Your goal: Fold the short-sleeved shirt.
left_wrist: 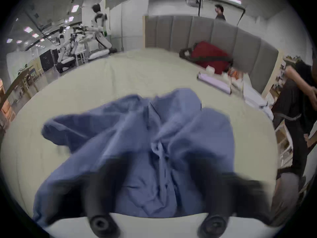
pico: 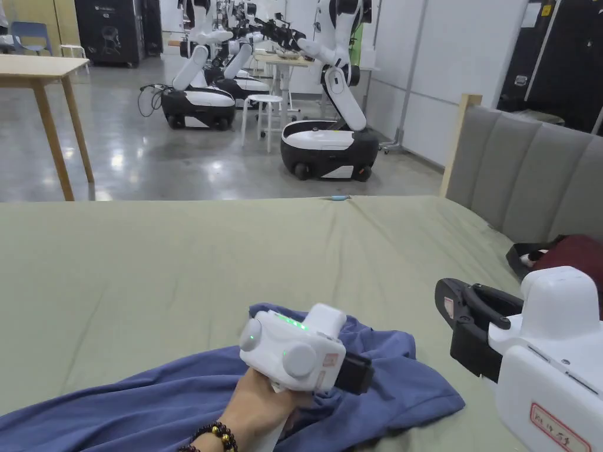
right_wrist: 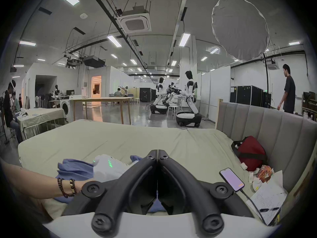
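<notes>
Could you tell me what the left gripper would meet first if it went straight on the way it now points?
Probably the rumpled blue shirt: the left gripper points straight at it with open jaws, though blur hides the gap.

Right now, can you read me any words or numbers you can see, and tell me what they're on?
Red-edged sticker on the right gripper: handwriting, too scrawled to read.
Small sticker on the left gripper: too small.
Paper sheets on the bed: writing too small.
Nothing reads clearly.
</notes>
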`<state>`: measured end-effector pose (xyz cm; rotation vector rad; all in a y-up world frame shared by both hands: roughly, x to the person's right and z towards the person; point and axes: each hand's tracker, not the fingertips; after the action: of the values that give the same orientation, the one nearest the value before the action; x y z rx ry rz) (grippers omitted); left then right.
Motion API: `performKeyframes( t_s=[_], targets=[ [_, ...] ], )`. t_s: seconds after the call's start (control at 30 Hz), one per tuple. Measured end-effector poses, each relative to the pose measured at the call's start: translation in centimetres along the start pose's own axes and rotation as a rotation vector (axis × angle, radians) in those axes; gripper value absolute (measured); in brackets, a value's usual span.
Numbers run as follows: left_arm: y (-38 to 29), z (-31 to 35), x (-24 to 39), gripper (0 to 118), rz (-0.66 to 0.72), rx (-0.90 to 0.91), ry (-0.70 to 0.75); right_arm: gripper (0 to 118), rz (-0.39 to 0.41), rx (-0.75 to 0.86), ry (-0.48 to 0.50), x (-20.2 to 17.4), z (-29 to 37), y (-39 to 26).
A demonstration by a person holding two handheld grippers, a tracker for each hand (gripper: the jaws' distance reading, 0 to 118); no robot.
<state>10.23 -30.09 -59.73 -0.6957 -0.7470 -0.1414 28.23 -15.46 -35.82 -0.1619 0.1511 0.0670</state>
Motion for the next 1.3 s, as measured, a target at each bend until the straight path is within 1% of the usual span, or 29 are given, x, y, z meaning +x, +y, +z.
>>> performKeyframes(
  t_s=[0.03,0.1,0.17,0.23,0.27,0.33,0.37,0.4,0.43,0.47,0.5,0.53,0.57,0.6,0.67,0.73,0.77,0.8,0.83,0.87,0.9,0.93,0.97,1.03,1.17,1.3],
  targets=[
    [0.7,2.5,-0.9,115,0.042,0.045,-0.02,1,-0.007,0.004,0.0,-0.1,0.2,0.1],
    [1.8,7.1,-3.0,115,0.089,0.153,-0.061,1,-0.025,0.012,0.014,-0.5,0.6,0.5],
    [1.3,14.2,-4.3,116,0.133,0.258,-0.029,1,-0.051,0.019,0.035,-1.3,1.1,1.0],
    [-0.1,20.2,-6.5,116,0.182,0.358,0.031,1,-0.051,0.051,0.065,-2.3,1.6,1.4],
    [-1.2,22.5,-8.1,116,0.21,0.392,0.063,1,-0.048,0.064,0.077,-2.9,1.7,1.7],
    [-3.5,27.5,-10.9,115,0.259,0.41,0.055,1,-0.044,0.089,0.109,-3.9,1.9,2.0],
    [-4.9,29.9,-12.1,112,0.283,0.425,0.112,1,-0.042,0.091,0.131,-4.5,1.9,2.2],
    [-6.1,31.7,-11.5,98,0.296,0.441,0.184,1,-0.04,0.087,0.153,-4.8,1.8,2.3],
    [-7.6,33.6,-12.0,66,0.309,0.457,0.274,1,-0.046,0.09,0.175,-5.2,1.9,2.2],
    [-8.8,34.6,-12.4,15,0.323,0.449,0.36,1,-0.055,0.093,0.19,-5.5,2.0,2.2],
    [-9.8,35.6,-12.7,0,0.308,0.451,0.432,1,-0.065,0.092,0.202,-5.7,2.0,2.1],
    [-10.8,35.4,-15.7,0,0.357,0.428,0.408,1,-0.062,0.093,0.204,-5.9,2.0,2.1],
    [-11.6,35.5,-17.1,0,0.39,0.407,0.373,1,-0.06,0.094,0.206,-6.2,2.0,2.0],
    [-12.2,35.3,-17.8,0,0.409,0.395,0.383,1,-0.056,0.093,0.206,-6.4,1.9,2.0],
    [-13.5,35.4,-18.2,0,0.398,0.337,0.463,1,-0.049,0.094,0.198,-6.8,1.7,2.0],
    [-14.4,33.5,-19.5,0,0.381,0.243,0.529,1,-0.049,0.085,0.197,-6.9,1.4,2.1],
    [-15.4,31.6,-20.5,0,0.484,0.128,0.443,1,-0.049,0.073,0.204,-7.0,1.3,2.1],
    [-15.8,30.7,-22.6,15,0.495,0.075,0.429,1,-0.047,0.066,0.206,-7.1,1.1,2.1],
    [-16.4,29.3,-23.6,47,0.514,0.0,0.428,1,-0.039,0.056,0.206,-7.1,1.0,2.0],
    [-17.2,28.0,-24.6,93,0.499,-0.048,0.436,1,-0.029,0.048,0.203,-7.2,0.8,1.8],
    [-17.2,27.6,-26.0,118,0.308,-0.034,0.579,1,-0.021,0.038,0.2,-7.2,0.7,1.7],
    [-18.1,27.2,-24.7,114,0.321,-0.045,0.568,1,-0.016,0.026,0.197,-7.2,0.5,1.5],
    [-18.3,26.4,-25.3,113,0.254,-0.026,0.604,1,-0.015,0.016,0.2,-7.2,0.3,1.3],
    [-19.0,25.1,-26.0,114,0.276,-0.052,0.627,1,-0.018,-0.005,0.206,-7.1,-0.1,1.0],
    [-20.8,24.8,-26.6,113,0.308,-0.083,0.629,1,-0.001,-0.034,0.207,-7.2,-0.9,0.5],
    [-21.5,24.1,-27.2,101,0.317,-0.143,0.605,1,0.001,-0.046,0.215,-7.6,-1.0,0.4]
  ],
)
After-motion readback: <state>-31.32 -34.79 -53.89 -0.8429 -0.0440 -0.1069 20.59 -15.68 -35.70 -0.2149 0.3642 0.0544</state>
